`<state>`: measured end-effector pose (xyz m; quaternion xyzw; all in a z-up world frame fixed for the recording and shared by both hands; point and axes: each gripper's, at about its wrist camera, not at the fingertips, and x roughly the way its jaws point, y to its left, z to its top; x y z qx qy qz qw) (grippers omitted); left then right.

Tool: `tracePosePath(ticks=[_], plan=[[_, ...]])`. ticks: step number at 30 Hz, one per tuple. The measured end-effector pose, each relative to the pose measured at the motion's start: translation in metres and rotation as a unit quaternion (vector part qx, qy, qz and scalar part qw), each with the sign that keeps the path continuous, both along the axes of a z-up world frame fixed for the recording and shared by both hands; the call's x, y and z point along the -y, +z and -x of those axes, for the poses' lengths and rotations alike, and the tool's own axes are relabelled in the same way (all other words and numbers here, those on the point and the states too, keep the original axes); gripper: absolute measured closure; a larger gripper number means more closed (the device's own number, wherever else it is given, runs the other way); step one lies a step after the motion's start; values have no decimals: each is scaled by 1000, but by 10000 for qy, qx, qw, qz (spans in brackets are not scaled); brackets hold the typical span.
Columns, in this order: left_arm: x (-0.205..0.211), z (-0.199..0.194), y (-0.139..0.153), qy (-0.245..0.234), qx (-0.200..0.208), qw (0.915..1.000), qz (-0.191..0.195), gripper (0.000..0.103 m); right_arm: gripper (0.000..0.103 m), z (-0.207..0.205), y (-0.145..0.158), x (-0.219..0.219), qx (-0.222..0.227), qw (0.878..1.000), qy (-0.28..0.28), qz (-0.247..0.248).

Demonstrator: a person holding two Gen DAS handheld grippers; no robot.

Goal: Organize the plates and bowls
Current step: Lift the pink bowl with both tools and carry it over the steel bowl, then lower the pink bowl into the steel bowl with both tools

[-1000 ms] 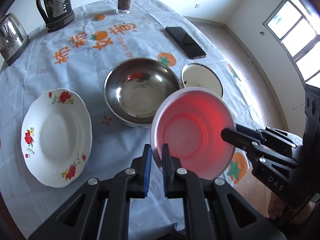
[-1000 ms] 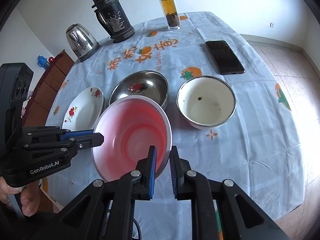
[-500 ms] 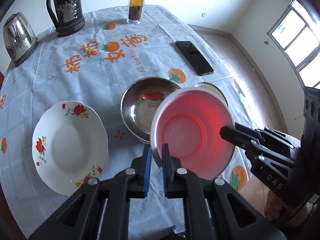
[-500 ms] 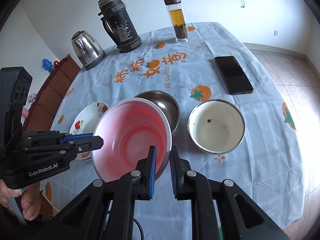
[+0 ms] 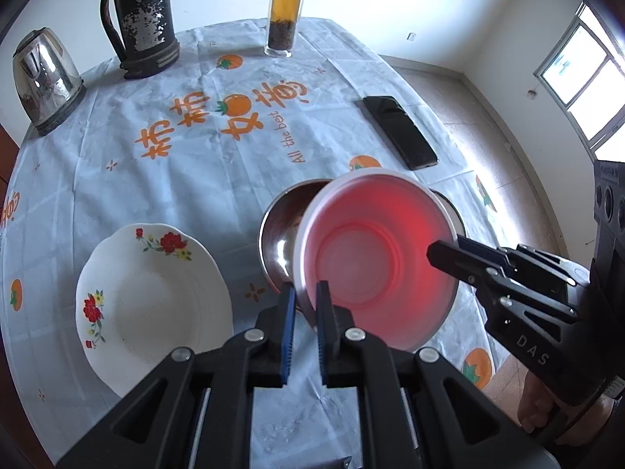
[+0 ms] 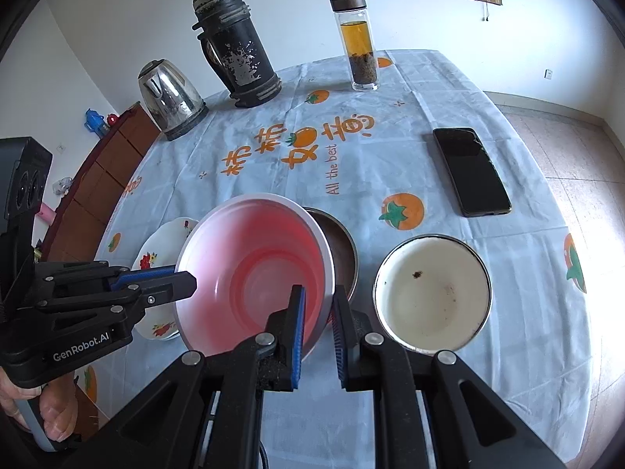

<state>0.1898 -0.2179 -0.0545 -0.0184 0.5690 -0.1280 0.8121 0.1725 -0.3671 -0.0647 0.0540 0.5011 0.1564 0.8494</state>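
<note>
Left wrist view | left gripper [image 5: 304, 298] and right gripper [image 6: 317, 300] jaws each pinch opposite rims of pink bowl [image 5: 375, 258], held above steel bowl [image 5: 279, 234] on bench | likely light, stiff, slippery; rim grip suits.

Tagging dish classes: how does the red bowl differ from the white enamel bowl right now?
The red bowl is held tilted above the table, pinched at its rim by both the left gripper and the right gripper; the white enamel bowl sits flat on the tablecloth, untouched. The red bowl looks clean and translucent; the white enamel bowl shows dark specks and stains inside. Both are round and empty of food.
</note>
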Motion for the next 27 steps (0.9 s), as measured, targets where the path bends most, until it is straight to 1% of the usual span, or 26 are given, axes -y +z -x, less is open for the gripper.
tracePosePath(ticks=[17,27], plan=[[-1,-22,-11,90,-115,9998,-93,96,88,-26,-15,-4,-163,9998,47,91],[-3,-27,-18,155,-214,9996,-68,96,88,-31,-23,-7,-266,9995,59,140]])
